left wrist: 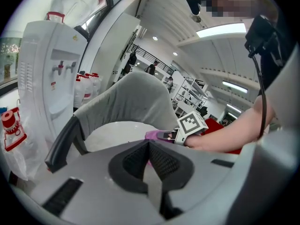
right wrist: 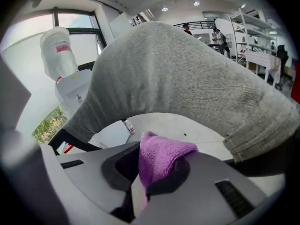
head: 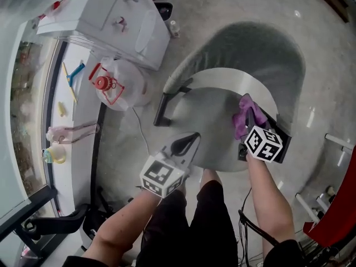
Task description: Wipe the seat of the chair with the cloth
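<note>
1. Left gripper (left wrist: pixel 149 146), lower centre of the head view: jaws pressed together, nothing between them. It hovers at the front-left edge of the seat (head: pixel 208 121). I'd park it off to the side so the strokes have room.
2. Right gripper (right wrist: pixel 154 168), right of centre: pinching the purple cloth (right wrist: pixel 161 154), with a bunched wad sticking out past the tips.
3. The cloth is over the right side of the seat, close to the inner curve of the backrest (head: pixel 250 49). I can't tell if it touches the surface.
4. To wipe well, my call is to tip the jaws down so the wad meets the seat, not the plastic. Hold the pinch firm and make overlapping passes, back to front.
5. Edges: the backrest wraps the far and right sides, and the black armrest (head: pixel 164 107) bounds the left. The front is open toward me, so I'd pull strokes that way.
6. Upper left, beyond the chair: water dispenser (head: pixel 111 15) and bagged jug (head: pixel 119 85). They're near the armrest but apart from it, outside the sweep.
</note>
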The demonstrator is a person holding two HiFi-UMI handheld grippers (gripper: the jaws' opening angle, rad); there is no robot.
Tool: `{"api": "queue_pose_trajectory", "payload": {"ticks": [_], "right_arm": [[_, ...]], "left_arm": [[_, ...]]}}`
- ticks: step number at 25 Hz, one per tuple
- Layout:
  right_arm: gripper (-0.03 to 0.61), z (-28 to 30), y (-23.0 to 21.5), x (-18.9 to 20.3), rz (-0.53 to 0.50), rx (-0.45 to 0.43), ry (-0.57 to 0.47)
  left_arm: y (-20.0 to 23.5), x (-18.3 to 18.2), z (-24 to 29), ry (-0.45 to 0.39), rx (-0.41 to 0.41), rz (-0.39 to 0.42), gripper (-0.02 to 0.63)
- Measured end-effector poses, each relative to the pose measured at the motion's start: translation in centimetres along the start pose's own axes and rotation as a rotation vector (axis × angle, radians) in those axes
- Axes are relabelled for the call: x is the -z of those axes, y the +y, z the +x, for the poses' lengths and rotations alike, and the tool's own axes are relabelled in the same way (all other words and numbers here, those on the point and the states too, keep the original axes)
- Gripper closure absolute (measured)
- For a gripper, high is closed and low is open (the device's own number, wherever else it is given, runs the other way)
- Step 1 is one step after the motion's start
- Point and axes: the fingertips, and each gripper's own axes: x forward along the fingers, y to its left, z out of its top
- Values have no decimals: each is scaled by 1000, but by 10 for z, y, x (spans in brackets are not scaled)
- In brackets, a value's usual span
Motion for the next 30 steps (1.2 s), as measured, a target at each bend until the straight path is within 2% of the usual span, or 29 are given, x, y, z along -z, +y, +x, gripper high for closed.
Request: {"api": "queue_pose_trajectory", "payload": {"ticks": [8, 14, 19, 23, 26, 30], "right_arm": [[552, 19, -65, 11, 17, 173, 53], [552, 39, -92, 37, 7, 260, 129], [553, 45, -115, 67, 41, 340, 213], [552, 53, -118, 77, 61, 326, 250], [554, 61, -106, 78, 96, 283, 247], [554, 72, -84, 78, 68, 227, 262]], "left_arm": [[11, 3, 10, 10, -30, -27, 611], [18, 10, 15, 13, -41, -43, 611], [26, 21, 15, 22, -62, -62, 611], [31, 25, 14, 16, -74, -75, 611], [36, 26, 11, 7, -92, -89, 611], [39, 32, 3, -1, -119, -117, 611]]}}
